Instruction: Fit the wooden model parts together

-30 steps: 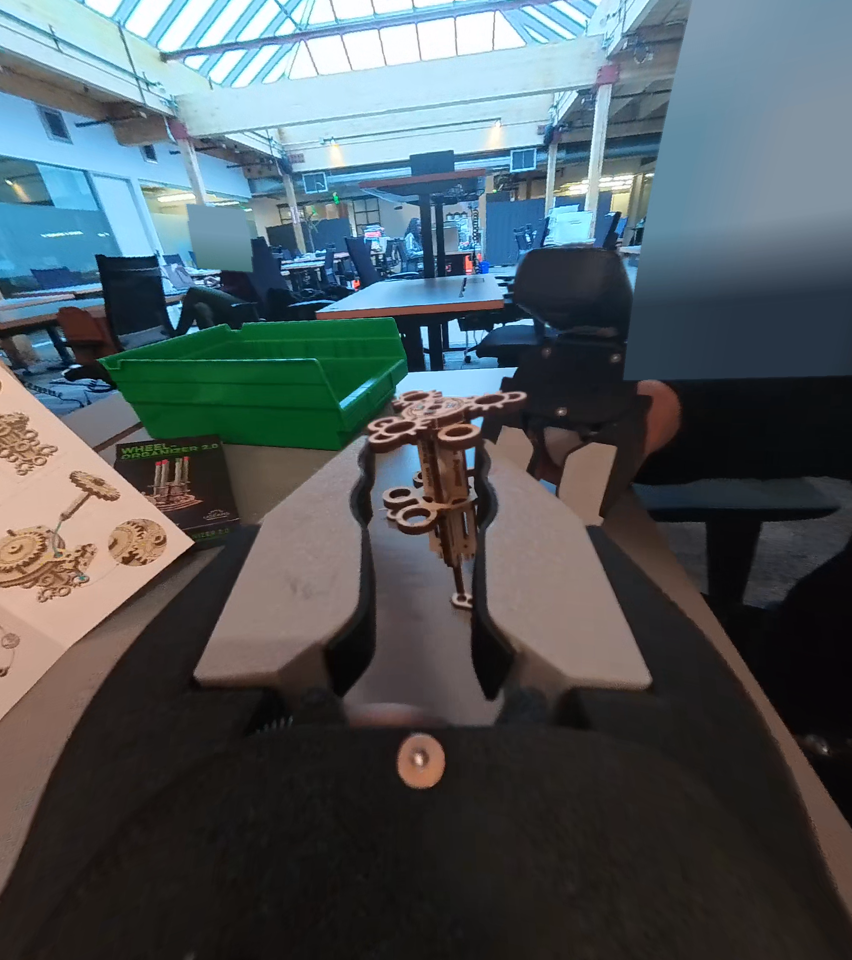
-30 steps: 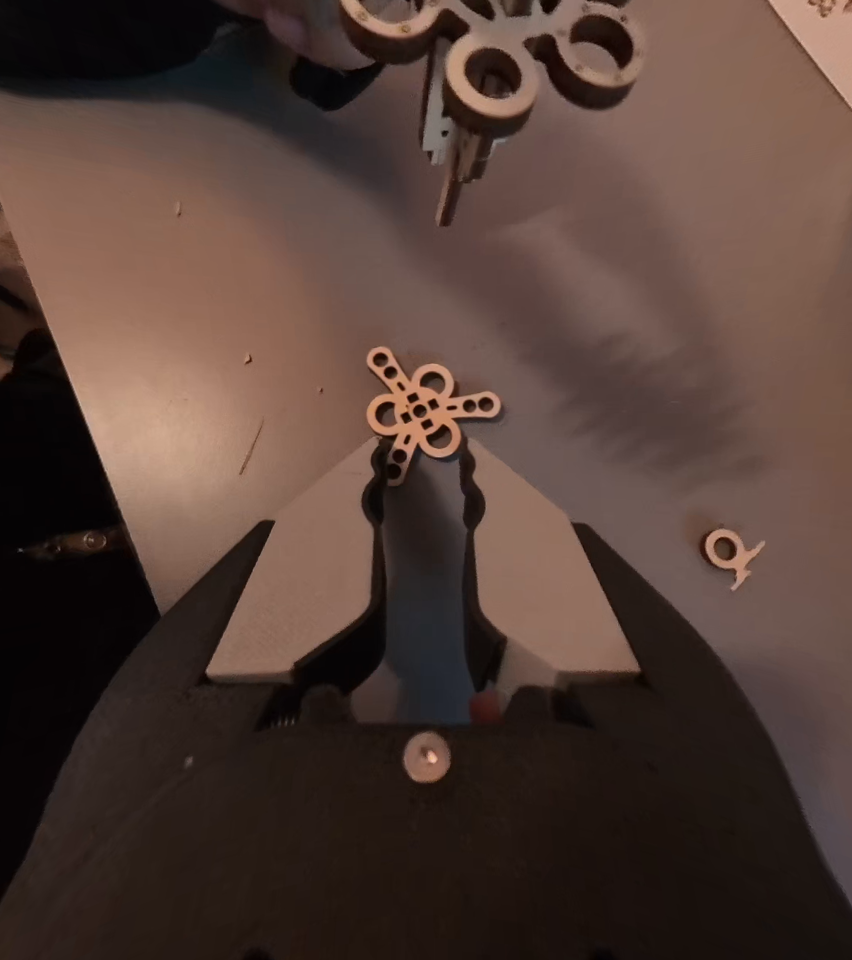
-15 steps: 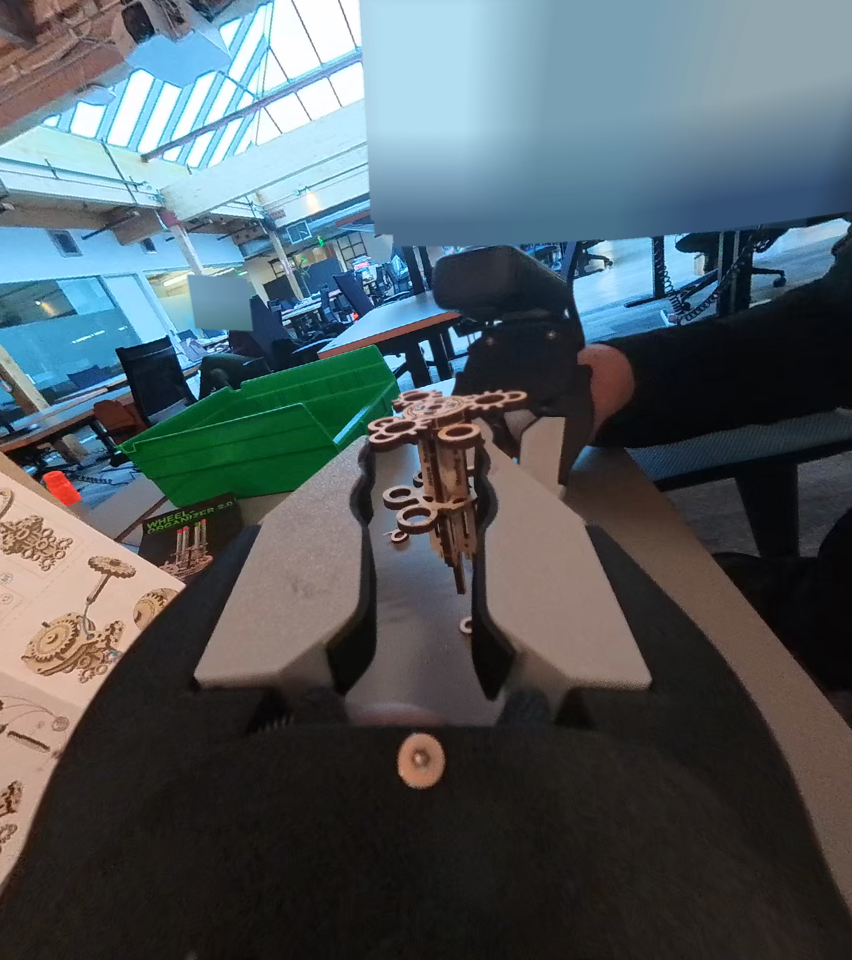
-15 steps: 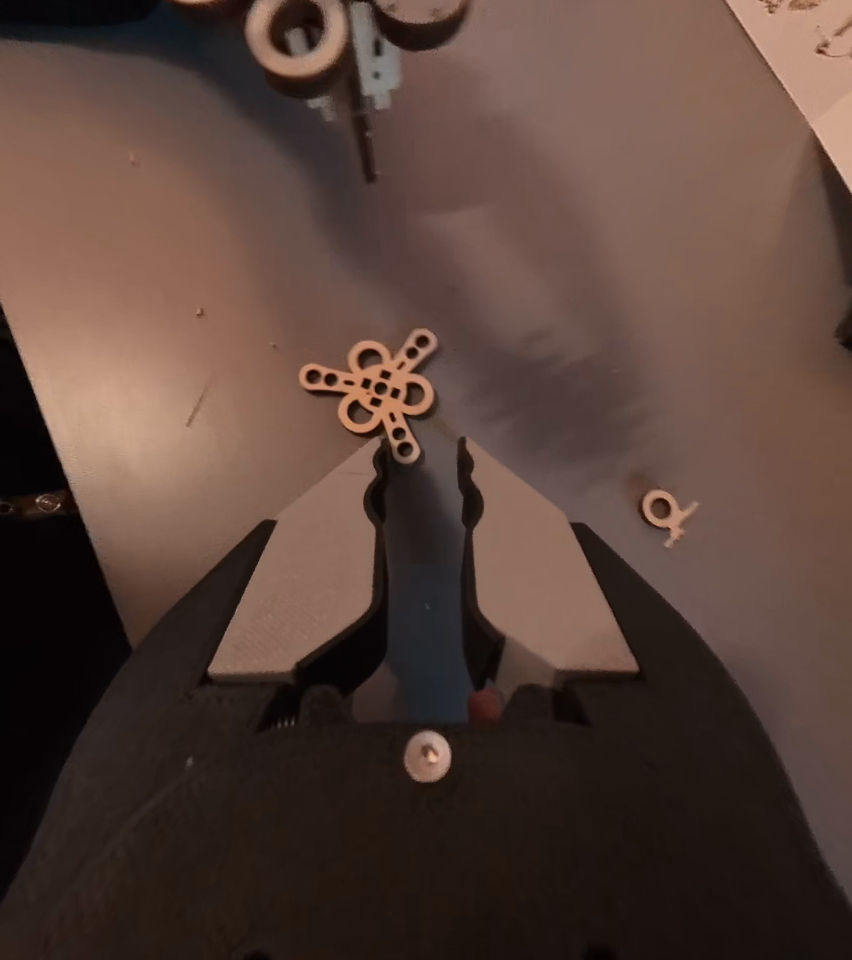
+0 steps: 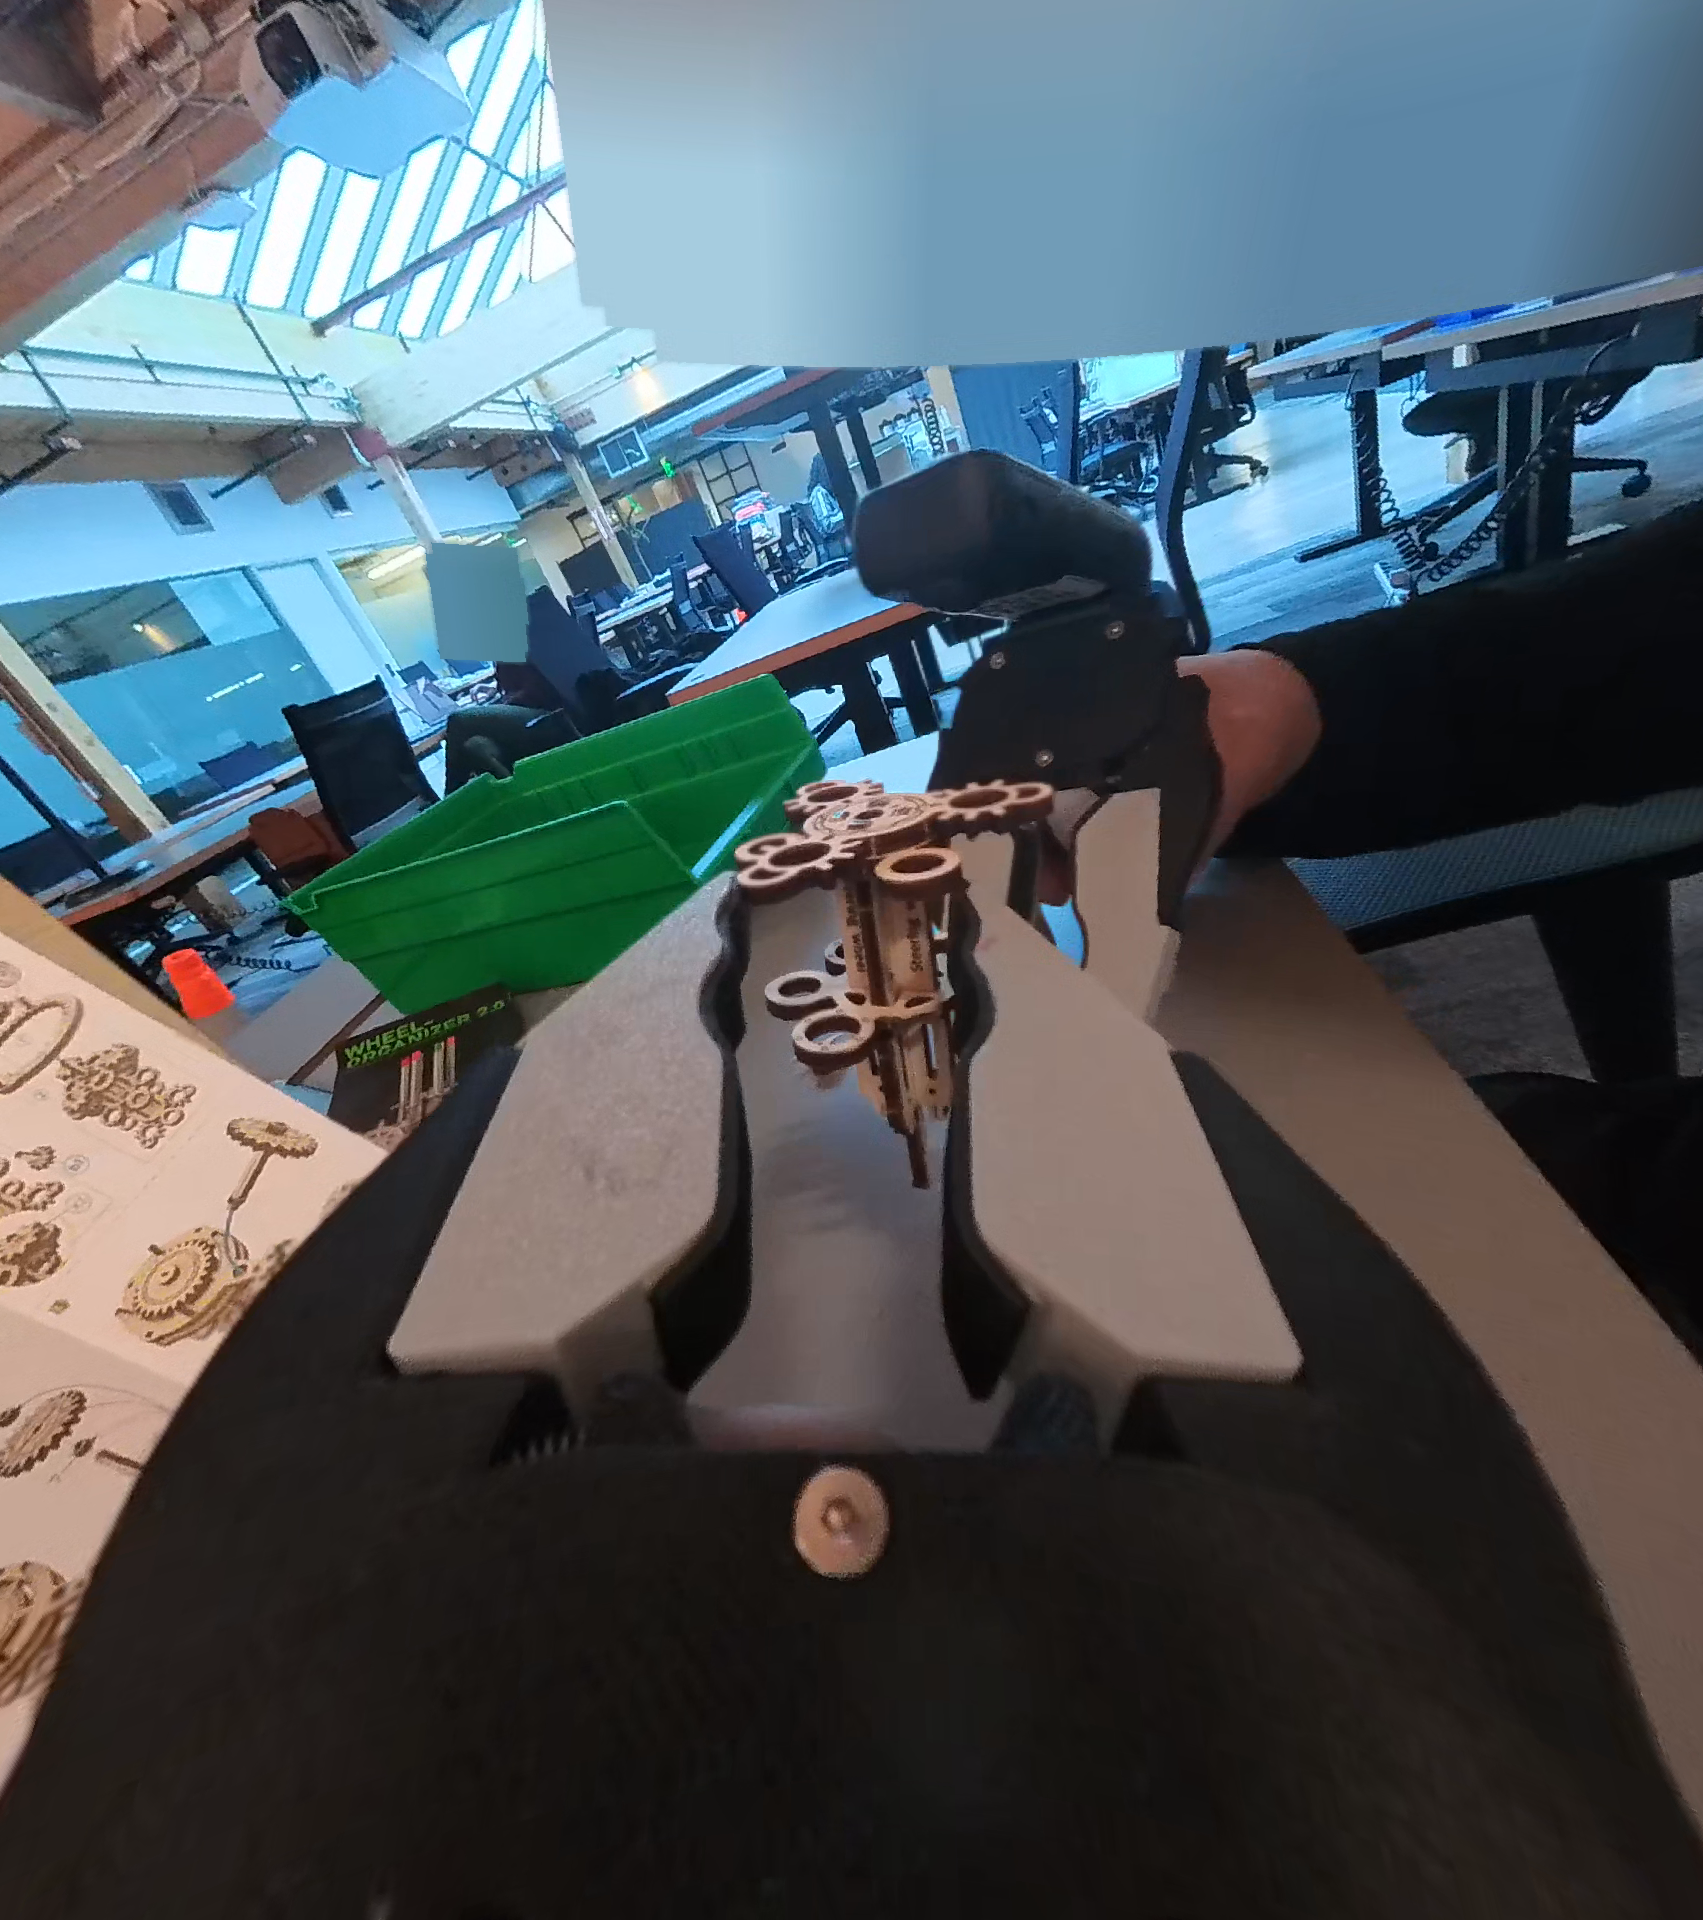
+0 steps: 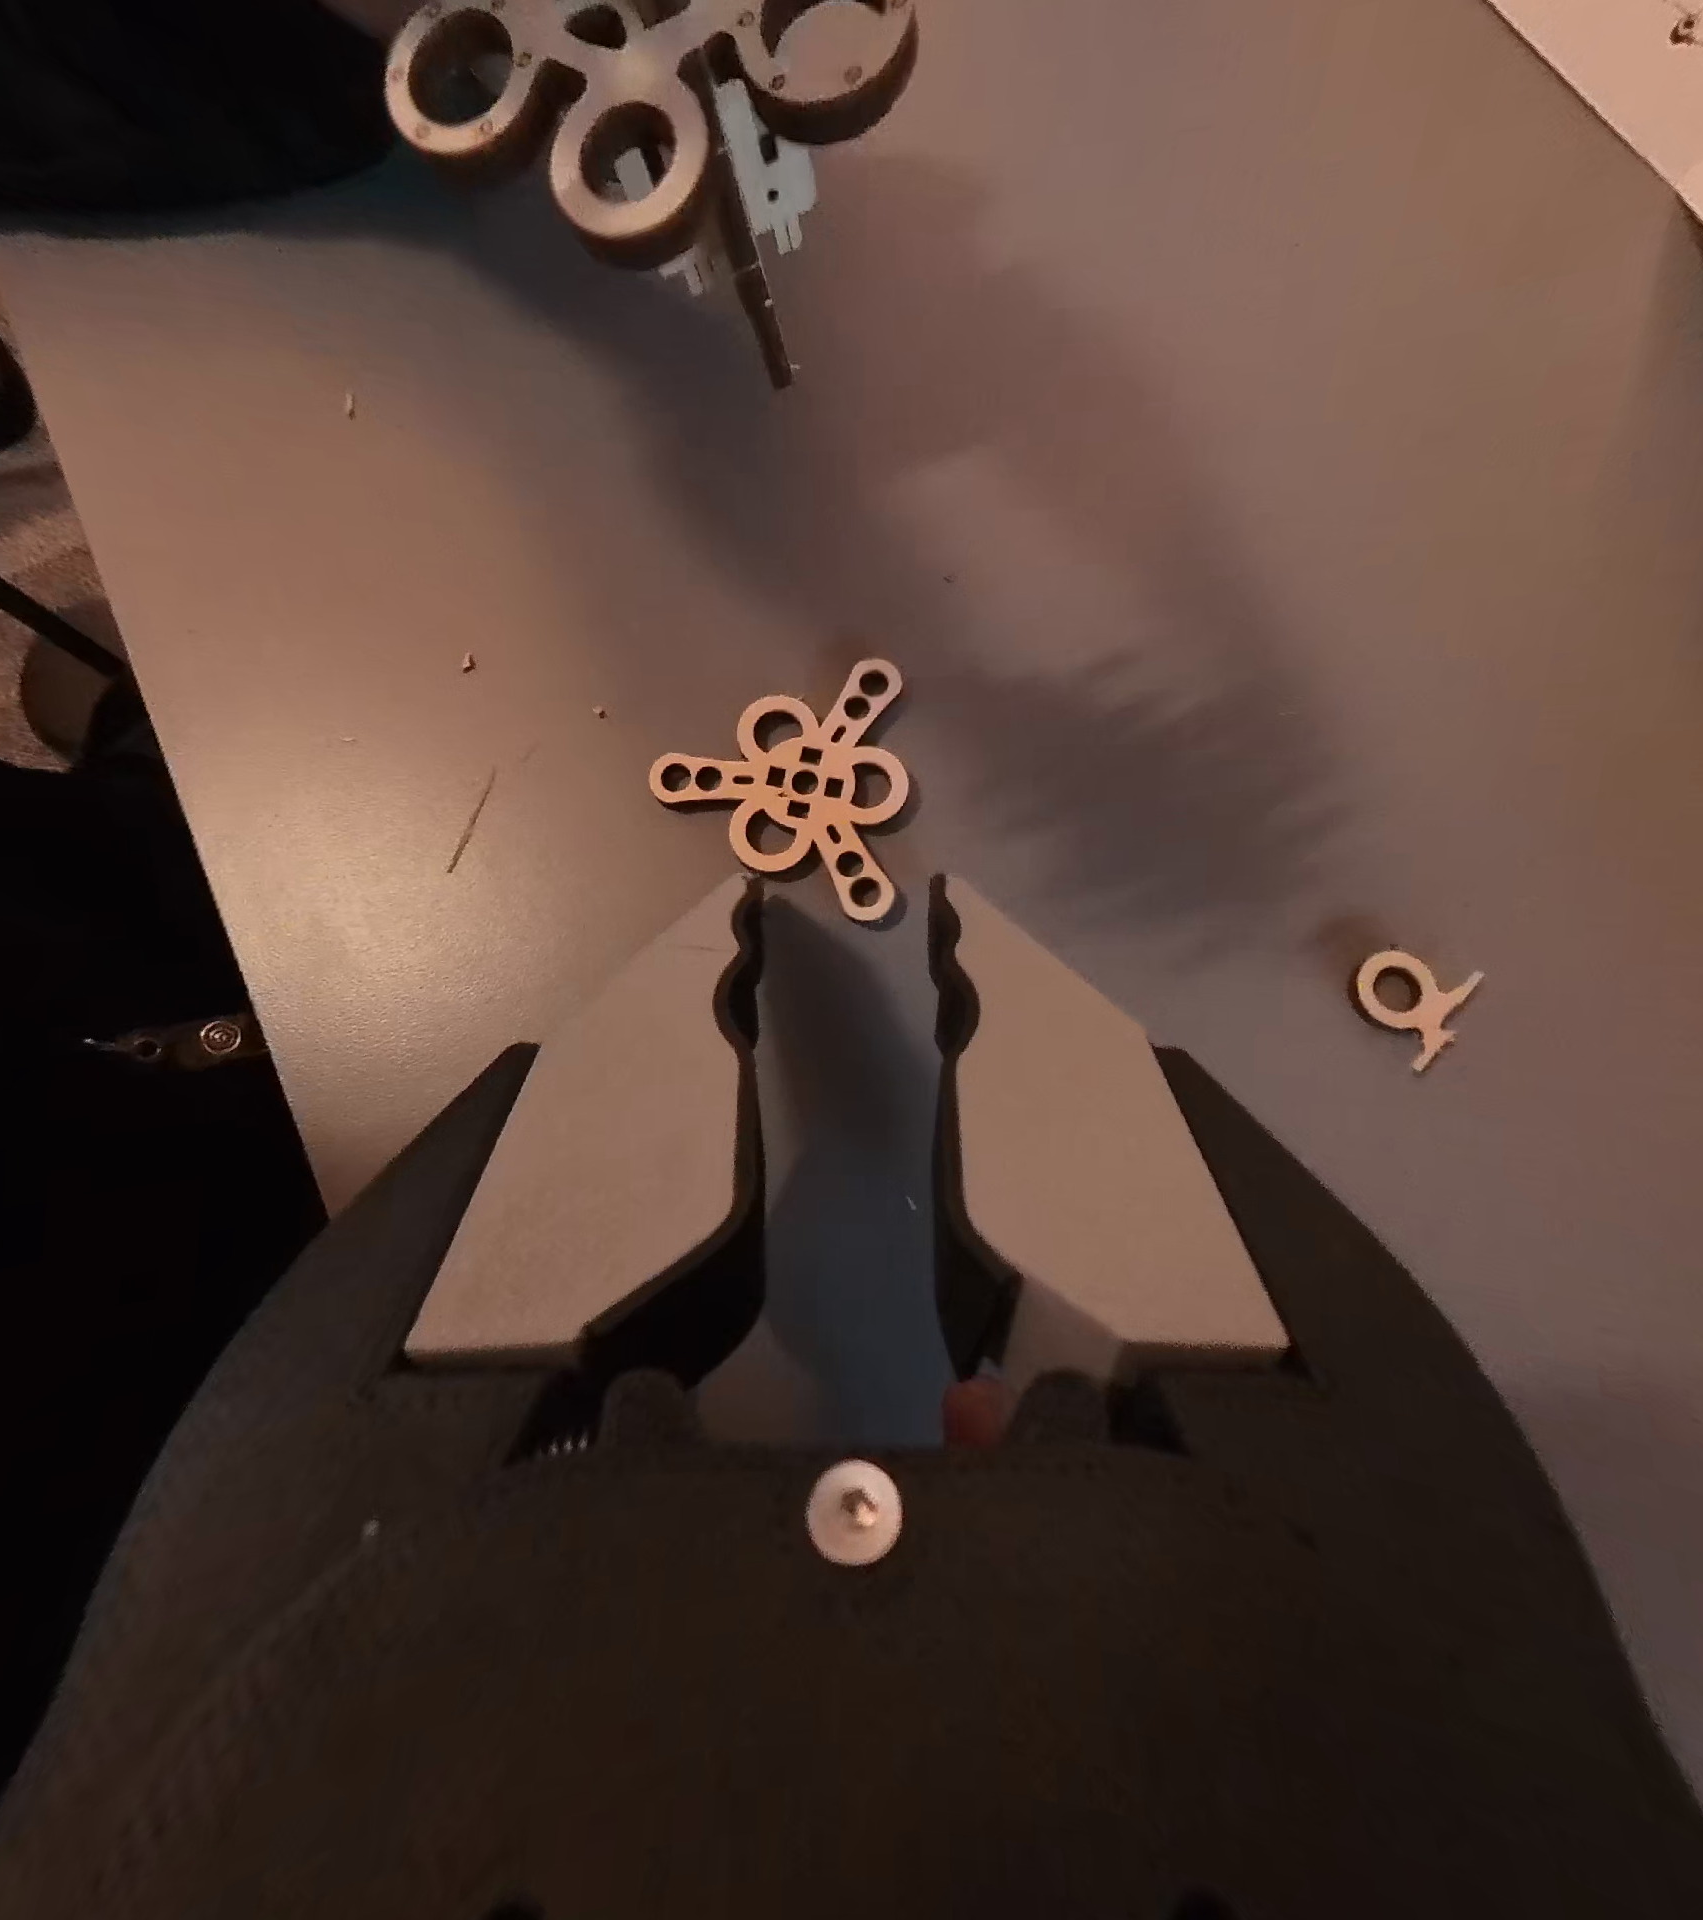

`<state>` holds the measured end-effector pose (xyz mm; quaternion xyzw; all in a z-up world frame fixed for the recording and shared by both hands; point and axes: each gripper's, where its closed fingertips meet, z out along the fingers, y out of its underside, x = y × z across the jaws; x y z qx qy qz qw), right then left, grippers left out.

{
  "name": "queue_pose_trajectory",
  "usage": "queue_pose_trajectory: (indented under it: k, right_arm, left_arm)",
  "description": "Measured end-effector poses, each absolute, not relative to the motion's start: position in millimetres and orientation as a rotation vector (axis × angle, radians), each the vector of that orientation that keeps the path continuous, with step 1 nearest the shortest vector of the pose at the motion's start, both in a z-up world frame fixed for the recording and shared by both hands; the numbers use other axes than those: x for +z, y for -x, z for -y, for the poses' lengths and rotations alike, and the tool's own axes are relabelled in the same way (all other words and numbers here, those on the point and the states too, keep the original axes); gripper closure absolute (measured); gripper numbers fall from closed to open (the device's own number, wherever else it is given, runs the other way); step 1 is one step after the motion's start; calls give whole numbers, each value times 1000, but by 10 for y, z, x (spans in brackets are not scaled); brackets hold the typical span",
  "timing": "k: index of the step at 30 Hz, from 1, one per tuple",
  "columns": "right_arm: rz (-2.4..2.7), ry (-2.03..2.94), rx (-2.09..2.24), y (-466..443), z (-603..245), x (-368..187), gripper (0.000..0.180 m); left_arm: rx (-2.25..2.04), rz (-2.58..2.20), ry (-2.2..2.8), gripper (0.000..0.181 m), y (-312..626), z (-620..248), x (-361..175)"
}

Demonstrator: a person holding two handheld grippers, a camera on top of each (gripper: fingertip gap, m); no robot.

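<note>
Wooden cross piece (image 6: 793, 792) flat just beyond empty, parted right claw (image 6: 839, 896) (left claw (image 5: 842, 940) seemingly clamping wooden assembly (image 5: 878, 935)).

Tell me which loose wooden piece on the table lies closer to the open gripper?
The flat cross-shaped piece with loops and holed arms, lying just beyond the right gripper fingertips. The small ring-shaped piece sits apart, off to the gripper's right side.

left gripper (image 5: 842, 956): clamped on the wooden model (image 5: 878, 935), held upright
behind: green bin (image 5: 556, 862), right gripper (image 5: 1086, 883)
left side: instruction sheet (image 5: 47, 1195) on desk (image 5: 1273, 1039)
</note>
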<state>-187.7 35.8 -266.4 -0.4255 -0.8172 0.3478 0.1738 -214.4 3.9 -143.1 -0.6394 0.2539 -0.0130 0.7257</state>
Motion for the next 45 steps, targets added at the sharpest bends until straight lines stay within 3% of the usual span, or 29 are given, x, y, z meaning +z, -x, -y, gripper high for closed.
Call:
queue_pose_trajectory:
  k: [25,38,45]
  right_arm:
    - [2300,1207,980,1979,-453,-2662,152]
    - [2147,942,1385,1921,-200,-1693,141]
    - [2131,821,1424,1969,-287,-1578,143]
  left_arm:
    - [-66,-533,1463,146,2126,-118,-1540]
    - [75,-575,1444,146,2091,-167,-1575]
    - [-68,-525,1428,146,2025,-163,-1526]
